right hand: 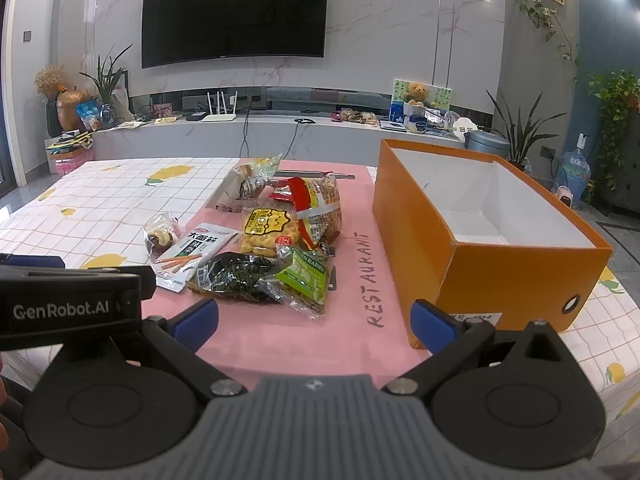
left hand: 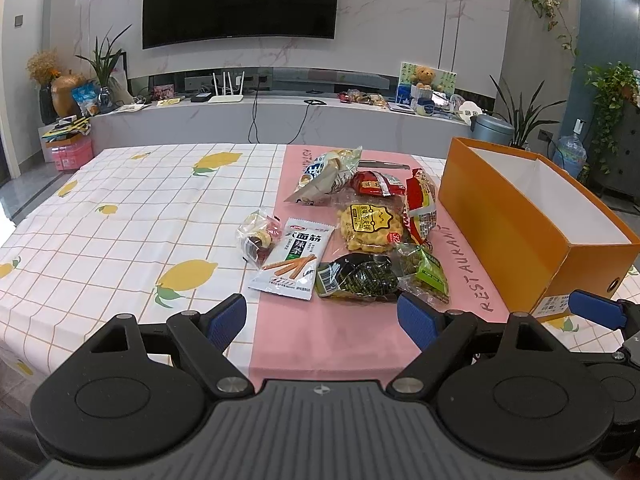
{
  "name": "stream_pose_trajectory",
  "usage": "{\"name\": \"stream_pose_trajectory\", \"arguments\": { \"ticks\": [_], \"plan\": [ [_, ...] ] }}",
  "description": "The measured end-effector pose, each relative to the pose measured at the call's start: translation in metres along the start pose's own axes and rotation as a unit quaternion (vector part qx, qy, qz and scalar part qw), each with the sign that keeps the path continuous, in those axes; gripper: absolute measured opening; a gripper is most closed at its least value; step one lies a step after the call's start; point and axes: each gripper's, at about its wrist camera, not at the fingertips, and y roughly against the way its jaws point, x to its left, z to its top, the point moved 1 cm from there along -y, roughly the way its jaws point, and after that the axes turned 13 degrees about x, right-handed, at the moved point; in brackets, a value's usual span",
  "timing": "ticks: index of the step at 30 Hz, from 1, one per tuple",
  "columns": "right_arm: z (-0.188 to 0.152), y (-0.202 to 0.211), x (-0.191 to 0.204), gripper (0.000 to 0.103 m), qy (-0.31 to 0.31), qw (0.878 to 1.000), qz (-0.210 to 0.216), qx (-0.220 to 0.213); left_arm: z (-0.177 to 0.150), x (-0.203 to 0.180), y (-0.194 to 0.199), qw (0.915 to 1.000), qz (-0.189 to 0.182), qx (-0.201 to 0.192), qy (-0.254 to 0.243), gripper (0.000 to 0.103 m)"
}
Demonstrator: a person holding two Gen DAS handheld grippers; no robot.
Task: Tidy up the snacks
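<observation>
— Both grippers, left [left hand: 322,322] and right [right hand: 314,326]?
— I hold them spread wide, gripping nothing.
— Snacks?
— Piled [left hand: 360,232] on the pink mat [left hand: 320,340], beside the orange box [right hand: 516,276].

Both wrist views: snacks [left hand: 352,232], box [right hand: 520,276]

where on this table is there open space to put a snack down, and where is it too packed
Free: the lemon-print checked cloth left of the clear-wrapped pastry packet, and the pink mat strip between the green pea packet and the open orange cardboard box. The box's white floor looks bare. Crowded: the overlapping packets mid-mat.
</observation>
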Motion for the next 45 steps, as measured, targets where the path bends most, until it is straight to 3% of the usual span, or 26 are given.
{"name": "stream_pose_trajectory", "arguments": {
  "ticks": [28, 36, 40, 45],
  "plan": [
    [-0.004, -0.002, 0.002, 0.100, 0.008, 1.000, 0.003, -0.014, 0.000, 0.003, -0.003, 0.9999, 0.004, 0.009, 0.004, 0.100],
    [-0.005, -0.012, -0.008, 0.100, -0.013, 0.995, 0.095, -0.024, 0.005, 0.015, -0.002, 0.9994, 0.003, 0.029, 0.018, 0.100],
    [0.003, -0.024, 0.003, 0.099, 0.040, 0.996, 0.054, -0.056, 0.014, 0.025, -0.005, 0.9990, 0.024, 0.032, 0.018, 0.100],
    [0.018, -0.055, 0.001, 0.090, 0.029, 0.998, 0.057, -0.030, 0.026, 0.033, -0.008, 0.9990, 0.033, 0.025, 0.015, 0.100]
  ]
}}
